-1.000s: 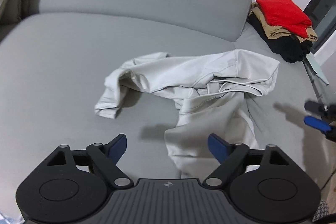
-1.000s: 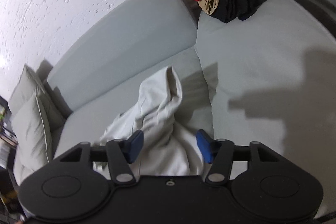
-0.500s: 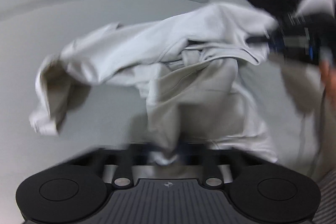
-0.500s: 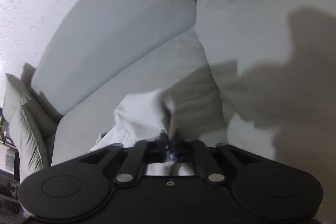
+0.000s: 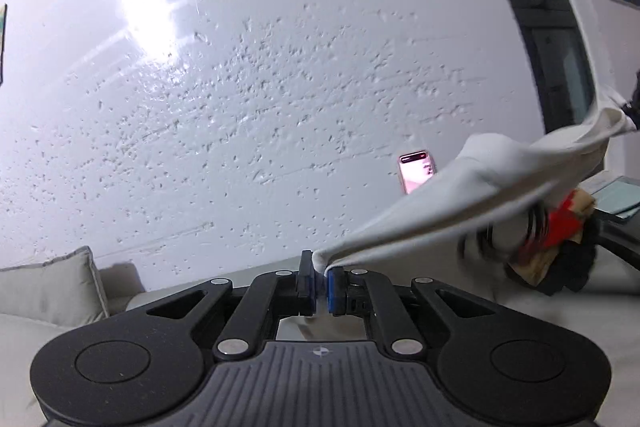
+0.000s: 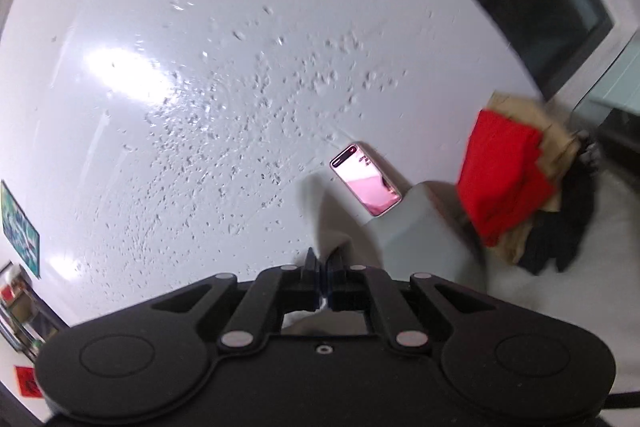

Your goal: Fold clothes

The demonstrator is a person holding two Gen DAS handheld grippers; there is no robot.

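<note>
between both clamped grippers (image 5: 320, 281) (image 6: 323, 281), pale garment (image 5: 460, 211) stretched, right end cut off

left gripper (image 5: 320, 277) — jaws clamped on pale garment (image 5: 460, 203) | stretched rightward

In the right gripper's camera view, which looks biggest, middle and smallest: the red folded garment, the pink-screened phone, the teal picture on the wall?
1. Red folded garment
2. Pink-screened phone
3. Teal picture. It sits at the fisheye edge, so its place behind the phone is unsure.
</note>
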